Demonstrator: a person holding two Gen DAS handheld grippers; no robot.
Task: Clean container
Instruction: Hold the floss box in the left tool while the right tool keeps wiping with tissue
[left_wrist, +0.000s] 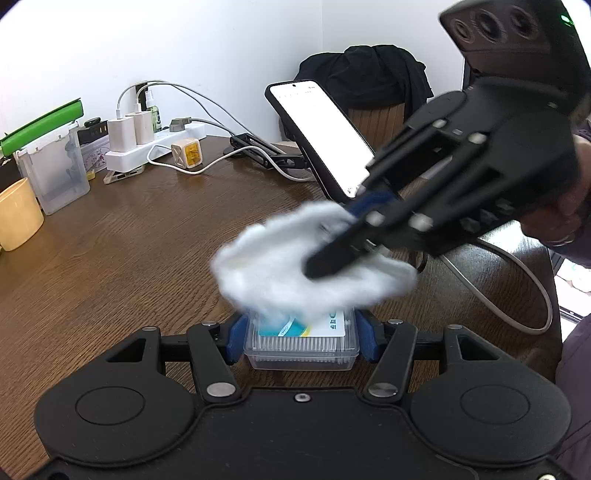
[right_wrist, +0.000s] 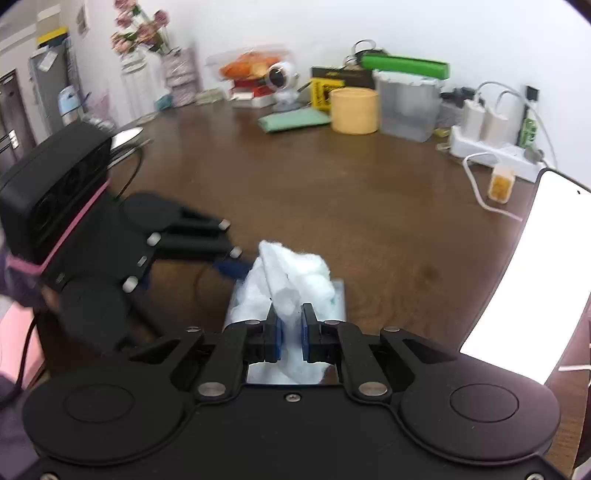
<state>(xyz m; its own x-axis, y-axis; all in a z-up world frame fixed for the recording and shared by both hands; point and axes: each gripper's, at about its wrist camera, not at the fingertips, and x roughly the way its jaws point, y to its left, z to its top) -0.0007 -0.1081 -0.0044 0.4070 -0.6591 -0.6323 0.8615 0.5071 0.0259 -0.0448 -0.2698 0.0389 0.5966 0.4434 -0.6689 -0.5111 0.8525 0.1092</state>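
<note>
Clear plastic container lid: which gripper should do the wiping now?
Right. The right gripper already pinches the white tissue wad over the clear plastic container, while the left gripper is occupied clamping that container steady.

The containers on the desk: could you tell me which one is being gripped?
The small clear box, clamped by the left hand-held gripper; the tall green-lidded one stands untouched.

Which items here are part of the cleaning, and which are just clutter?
In use:
- clear container, held by left gripper
- white wipe, pinched in right gripper

Lying about:
- phone
- power strip
- yellow cup
- green case
</note>
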